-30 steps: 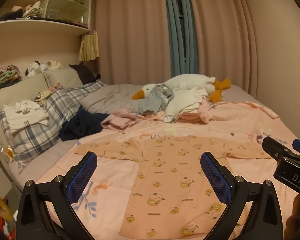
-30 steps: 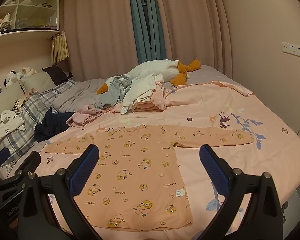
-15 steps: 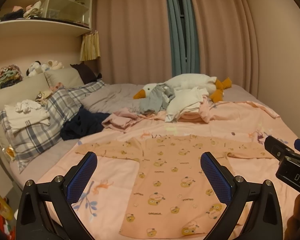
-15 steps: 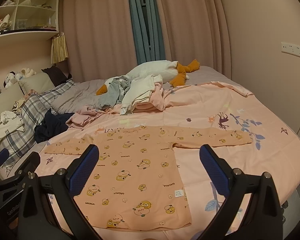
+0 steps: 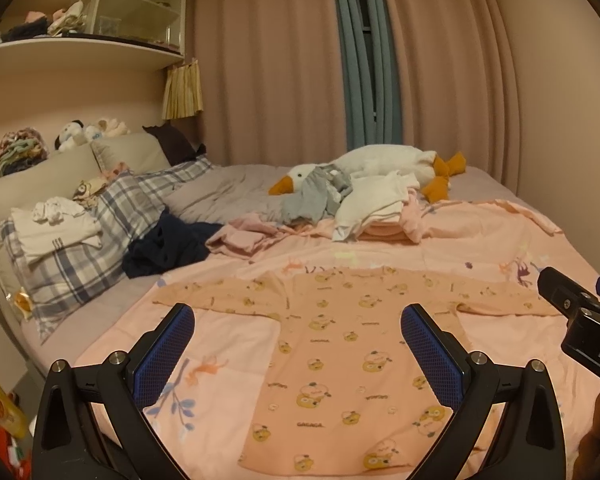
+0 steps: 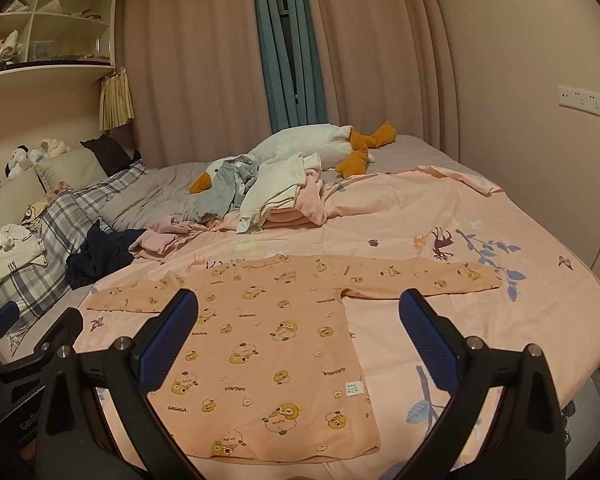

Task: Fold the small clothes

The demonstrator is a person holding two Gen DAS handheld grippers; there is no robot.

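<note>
Clearly "GAGAGA" printed across orange shirt [image 6: 268, 328], w/ white tag near hem; left gripper [image 5: 298, 344] & right gripper [image 6: 298, 332] both spread wide, holding nothing.

dim, warm orange-pink indoor light; soft shadows, no glare. strong fisheye bending with black vignette at the corners; focus fairly sharp throughout.

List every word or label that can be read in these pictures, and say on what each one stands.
"GAGAGA." printed many times on the orange shirt.
"DA", cut off by the frame edge, on the right tongs.
"Gen", partly hidden, on the left tongs.
White tag on the shirt hem: too small to read.
Dark print on the folded white garment on the pillow: blurred.
</note>
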